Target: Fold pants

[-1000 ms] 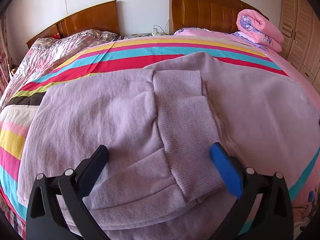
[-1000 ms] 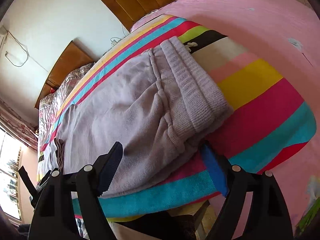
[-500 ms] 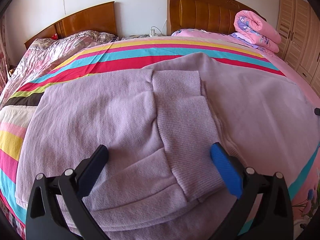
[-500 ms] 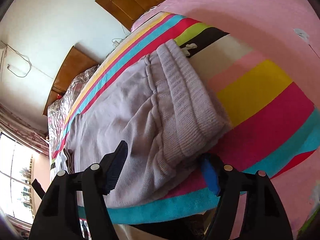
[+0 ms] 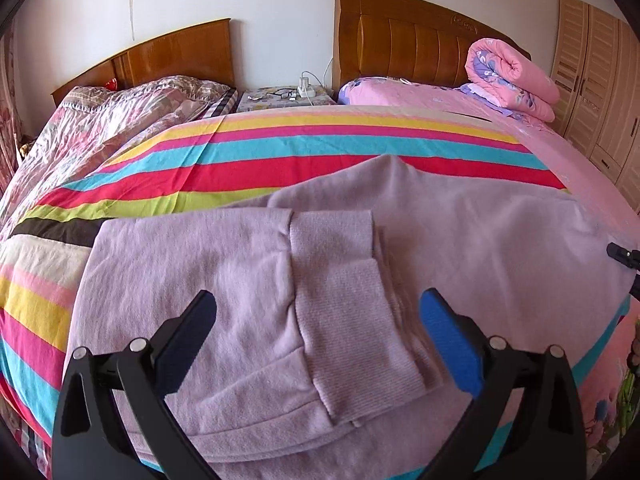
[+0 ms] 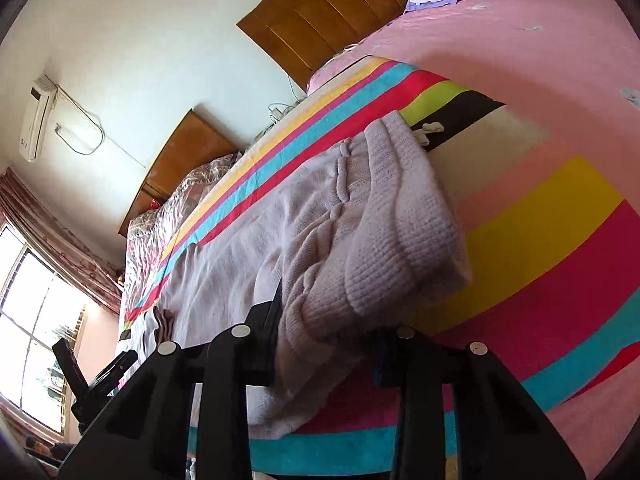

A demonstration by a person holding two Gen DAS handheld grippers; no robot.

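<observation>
The right gripper [image 6: 326,330] has just narrowed onto the ribbed waistband of the lilac fleece pants [image 5: 344,280] on the striped bed, ready to lift; the left gripper [image 5: 316,320] hovers wide above the cuffs.

One pants [image 5: 460,240], two headboards [image 5: 408,40].

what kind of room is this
Most likely a home bedroom: the pants lie on a bed with a striped cover, two wooden headboards stand against the wall, and a wardrobe is at the right.
</observation>
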